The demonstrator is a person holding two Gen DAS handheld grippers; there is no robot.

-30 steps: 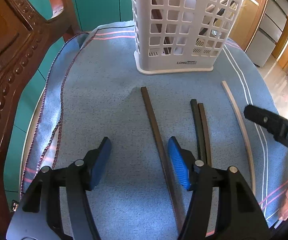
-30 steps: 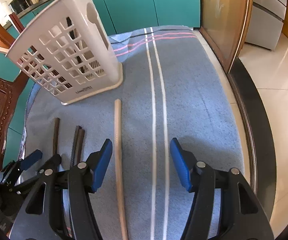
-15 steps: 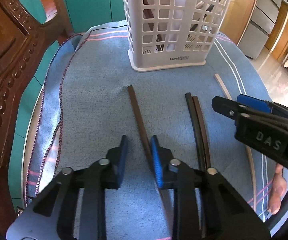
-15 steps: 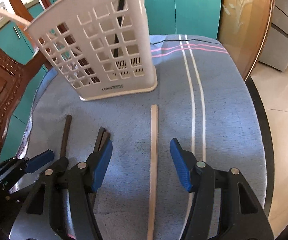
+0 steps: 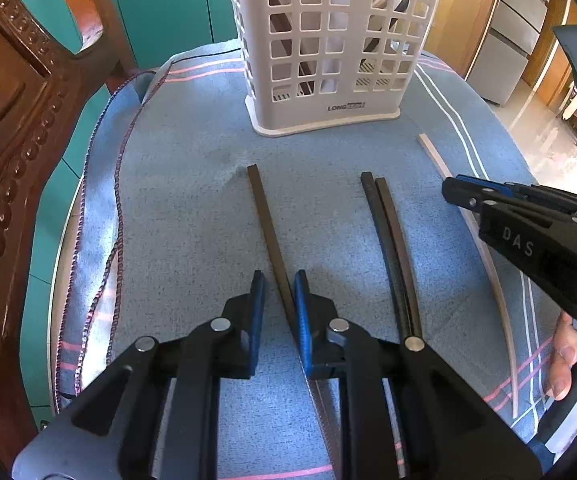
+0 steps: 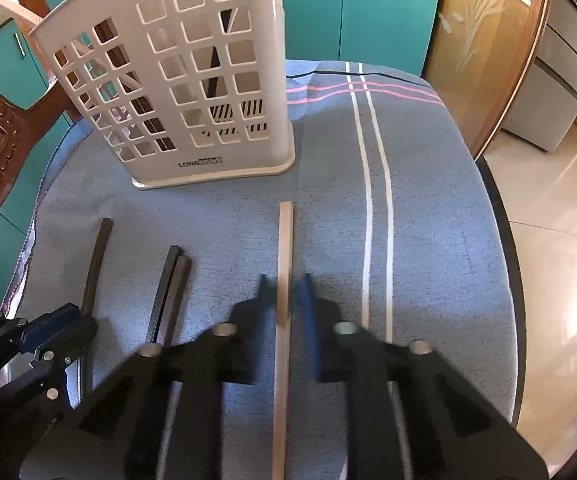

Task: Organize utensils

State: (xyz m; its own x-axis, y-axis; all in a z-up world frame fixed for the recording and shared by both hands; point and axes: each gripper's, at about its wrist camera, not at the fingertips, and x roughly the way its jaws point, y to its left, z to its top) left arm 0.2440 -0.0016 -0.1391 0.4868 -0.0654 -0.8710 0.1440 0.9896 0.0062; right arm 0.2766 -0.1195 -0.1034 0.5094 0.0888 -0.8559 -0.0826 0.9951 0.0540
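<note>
A white basket (image 5: pixel 328 40) with square holes stands upright on a blue cloth (image 5: pixel 192 200), and some dark sticks already stand inside the basket. In front of the basket, four chopsticks lie flat on the cloth, all pointing toward it. A single dark chopstick (image 5: pixel 266 224) lies nearest the basket's left side. The left gripper (image 5: pixel 279 300) sits low over the near part of this stick, with its two blue pads (image 5: pixel 301 320) close on each side of it; the gap is small, but I cannot tell if the pads are really squeezing the stick. A pair of dark chopsticks (image 5: pixel 388 232) lies side by side, touching each other, in front of the basket's right half. A light wooden chopstick (image 6: pixel 284 280) lies further right, past the basket's right corner and just beside two white stripes (image 6: pixel 376 200) on the cloth. The right gripper (image 6: pixel 285 308) is down around this light stick, one pad on each side, nearly closed, with a thin gap showing; the gripper looks blurry. A brown carved chair (image 5: pixel 12 128) stands left of the basket, beyond the cloth's edge
</note>
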